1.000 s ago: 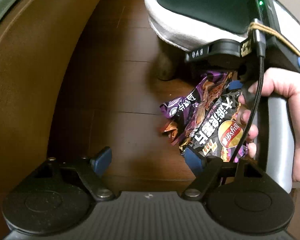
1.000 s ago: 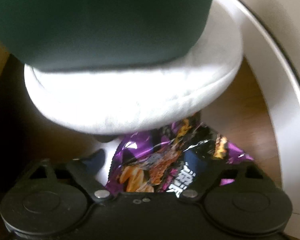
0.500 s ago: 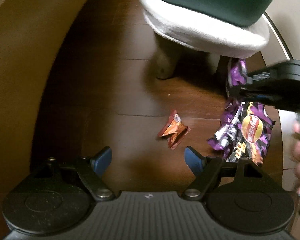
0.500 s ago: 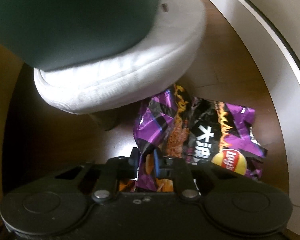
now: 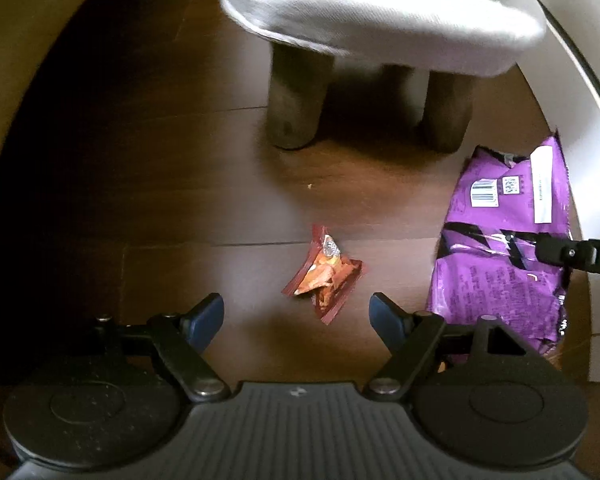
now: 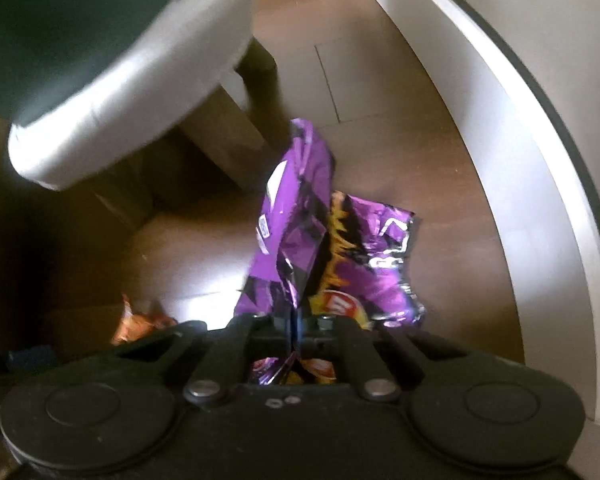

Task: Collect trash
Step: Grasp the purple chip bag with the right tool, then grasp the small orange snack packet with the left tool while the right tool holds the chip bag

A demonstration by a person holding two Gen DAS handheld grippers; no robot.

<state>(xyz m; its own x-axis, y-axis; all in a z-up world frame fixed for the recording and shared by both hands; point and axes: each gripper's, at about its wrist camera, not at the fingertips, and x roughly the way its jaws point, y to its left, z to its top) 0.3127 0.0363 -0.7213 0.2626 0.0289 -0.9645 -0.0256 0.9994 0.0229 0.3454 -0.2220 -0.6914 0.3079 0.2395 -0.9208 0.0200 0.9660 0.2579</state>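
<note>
A small crumpled orange-red wrapper lies on the dark wooden floor. My left gripper hovers just above it, jaws wide open, the wrapper a little ahead of the gap. A purple chip bag hangs off the floor, pinched at its edge by my right gripper, whose jaws are shut on it. In the left wrist view the same purple chip bag shows its printed back at the right, with a black part of the right gripper across it. The orange wrapper peeks out at the lower left of the right wrist view.
A low stool with a white padded rim and a dark green top stands just beyond the wrapper on thick wooden legs. A white wall or baseboard runs along the right. A tan surface borders the left.
The right gripper closed on the purple chip bag and carried it off to the right, uncovering the small orange wrapper. My left gripper sank lower toward the floor and the wrapper.
</note>
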